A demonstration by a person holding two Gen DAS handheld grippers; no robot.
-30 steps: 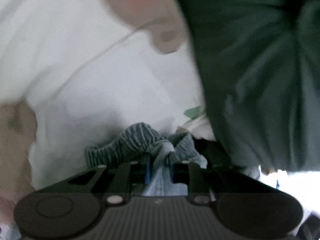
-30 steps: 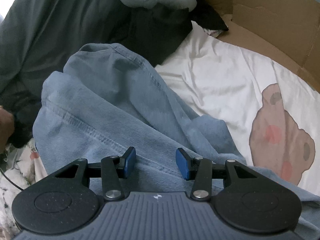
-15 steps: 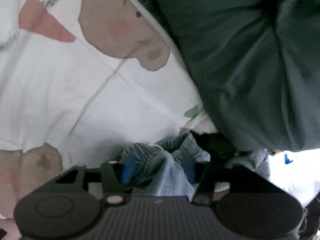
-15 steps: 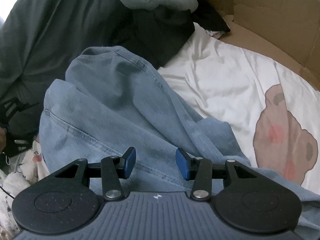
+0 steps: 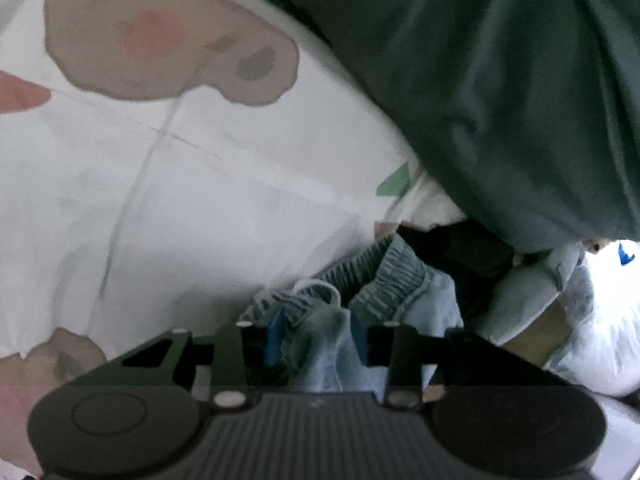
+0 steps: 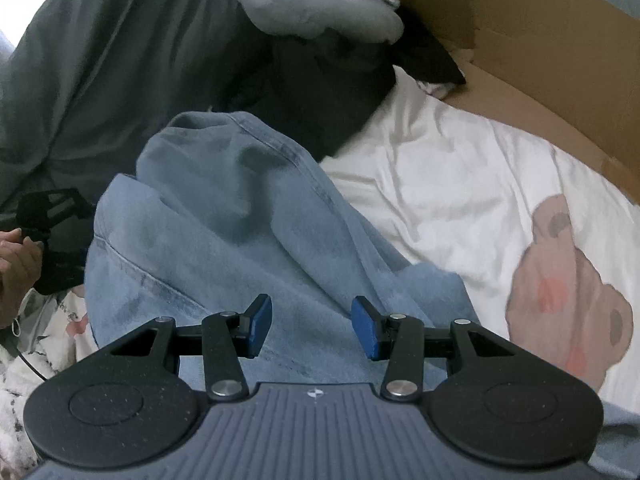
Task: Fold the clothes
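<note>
Light blue denim jeans (image 6: 240, 248) lie crumpled on the white bear-print sheet (image 6: 460, 184). My right gripper (image 6: 306, 330) hovers open just above the denim, nothing between its blue pads. In the left wrist view, the jeans' elastic waistband (image 5: 384, 284) bunches up in front of my left gripper (image 5: 320, 338). Its fingers stand apart, with a fold of pale denim lying loosely between them. The right wrist view also shows the left gripper (image 6: 52, 216) at the left edge, held by a hand (image 6: 16, 264).
A dark green garment (image 5: 500, 80) is heaped at the upper right of the left wrist view and fills the upper left (image 6: 100, 60) of the right wrist view. A grey garment (image 6: 320, 12) and a cardboard box wall (image 6: 520, 40) lie behind. A white plastic bag (image 5: 600, 340) sits at the right.
The left gripper was clamped on the denim a second ago; its fingers have since spread, and it has shifted along the sheet. The right gripper has barely moved.
</note>
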